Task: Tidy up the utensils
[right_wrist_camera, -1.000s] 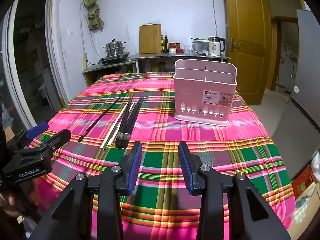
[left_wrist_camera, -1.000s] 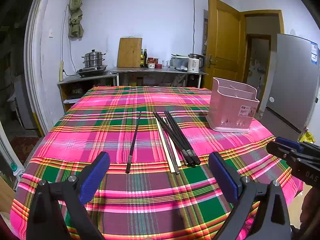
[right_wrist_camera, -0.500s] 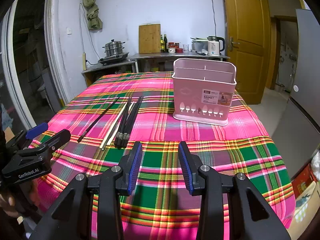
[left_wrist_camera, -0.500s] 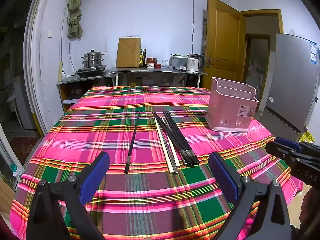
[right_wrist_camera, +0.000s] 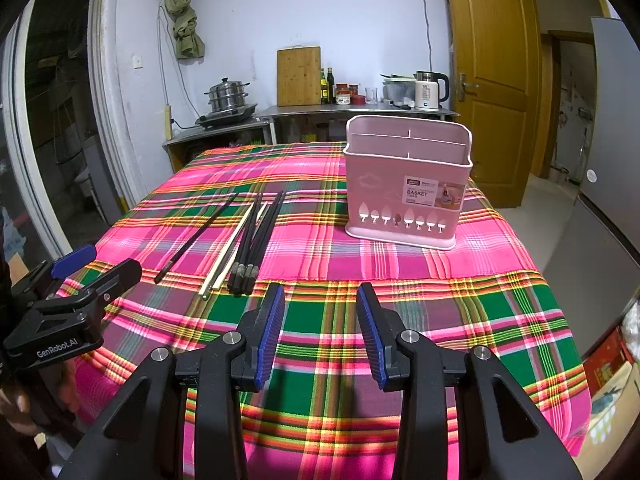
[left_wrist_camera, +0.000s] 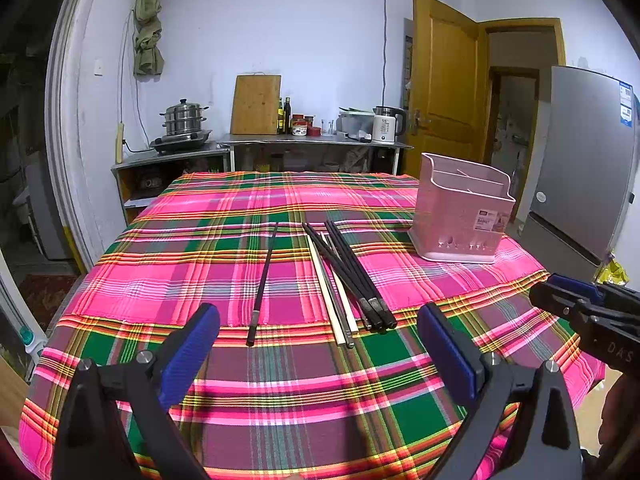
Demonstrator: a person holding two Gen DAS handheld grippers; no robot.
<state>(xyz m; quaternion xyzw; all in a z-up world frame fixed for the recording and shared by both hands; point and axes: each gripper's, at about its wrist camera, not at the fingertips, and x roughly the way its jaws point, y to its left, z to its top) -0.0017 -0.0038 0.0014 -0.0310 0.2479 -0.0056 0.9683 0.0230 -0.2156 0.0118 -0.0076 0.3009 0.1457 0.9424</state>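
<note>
- Centrally, chopsticks (left_wrist_camera: 344, 276) lie loose on the table (left_wrist_camera: 280, 380): a dark bundle with pale ones touching on its left.
- One black chopstick (left_wrist_camera: 262, 284) lies apart, further left.
- Pink basket (right_wrist_camera: 406, 188): upright on the table, right of the chopsticks, well apart; its compartments show nothing inside.
- Left tongs (left_wrist_camera: 318, 354): spread wide, holding nothing, above the near table edge.
- Right tongs (right_wrist_camera: 320, 330): partly open, holding nothing, aimed between bundle and basket.
</note>
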